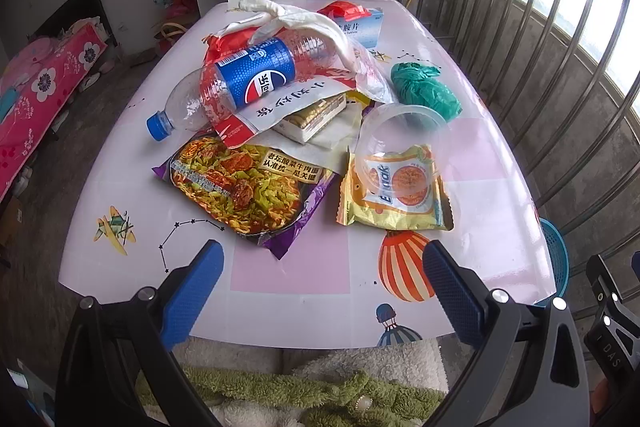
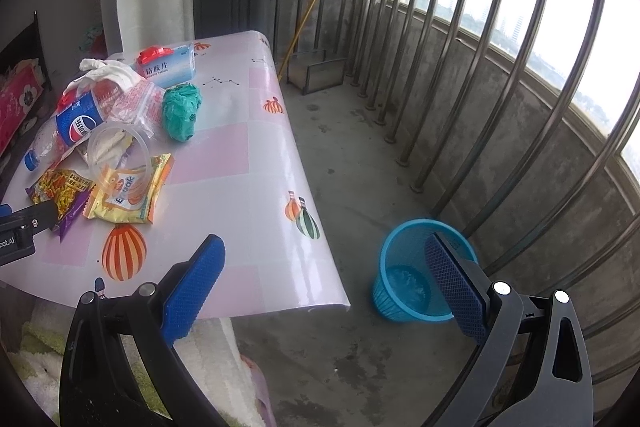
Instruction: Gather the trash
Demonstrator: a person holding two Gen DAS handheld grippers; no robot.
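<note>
1. Table (image 1: 492,187): pink/white glossy top w/ balloon prints; carries a trash heap at centre.
2. Clear plastic Pepsi bottle, blue label and cap (image 1: 240,79): lying on its side atop the heap, cap toward table's left edge.
3. Purple-edged instant noodle wrapper (image 1: 248,187): flat on table, nearest the left tongs.
4. Yellow Ennak snack packet (image 1: 396,195): flat, just beside noodle wrapper; clear round plastic cup (image 1: 400,143) tipped on its side, resting on it.
5. Crumpled green plastic bag (image 1: 424,91): on table beyond the cup, right side of heap.
6. White cloth bag w/ knotted handles (image 1: 296,23): top of heap, draped over bottle.
7. Blue-white medicine box (image 1: 360,27): far end of table, red item on top.
8. Blue mesh wastebasket (image 2: 404,275): on concrete floor, right of table, near railing.
9. Left tongs (image 1: 320,291): blue pads spread wide, holding nothing, over near table edge.
10. Right tongs (image 2: 324,283): spread wide, holding nothing, off table's near-right corner; right pad overlaps basket in view.
</note>
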